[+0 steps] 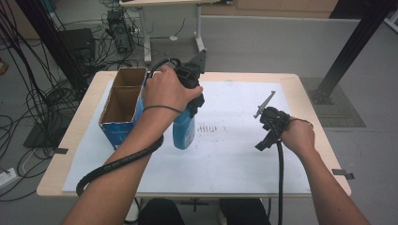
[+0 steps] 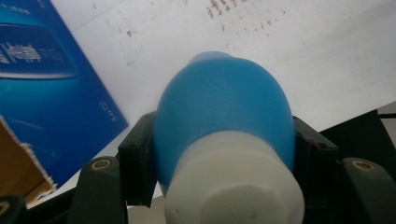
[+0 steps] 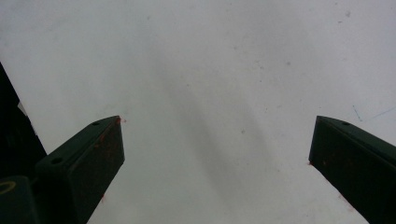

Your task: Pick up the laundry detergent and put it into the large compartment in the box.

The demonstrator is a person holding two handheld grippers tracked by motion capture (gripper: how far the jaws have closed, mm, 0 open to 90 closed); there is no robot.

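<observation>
A blue bottle (image 1: 184, 132) with a white cap hangs upright just above the white sheet (image 1: 234, 150), right of the box. My left gripper (image 1: 191, 101) is shut on its upper part. In the left gripper view the bottle (image 2: 224, 107) sits squeezed between both black jaws, its white cap (image 2: 233, 186) nearest the camera. My right gripper (image 1: 262, 144) hovers over the sheet at the right, tilted down. Its two jaws stand wide apart in the right gripper view, with nothing between its fingertips (image 3: 109, 140) but the white sheet (image 3: 215, 93).
An open blue cardboard box (image 1: 123, 105) with two brown compartments stands at the table's left, close to the bottle; its blue side (image 2: 51, 84) is beside the bottle. Faint dark marks (image 1: 211, 128) dot the sheet's middle. Cables and a black frame post (image 1: 349, 47) lie beyond the table.
</observation>
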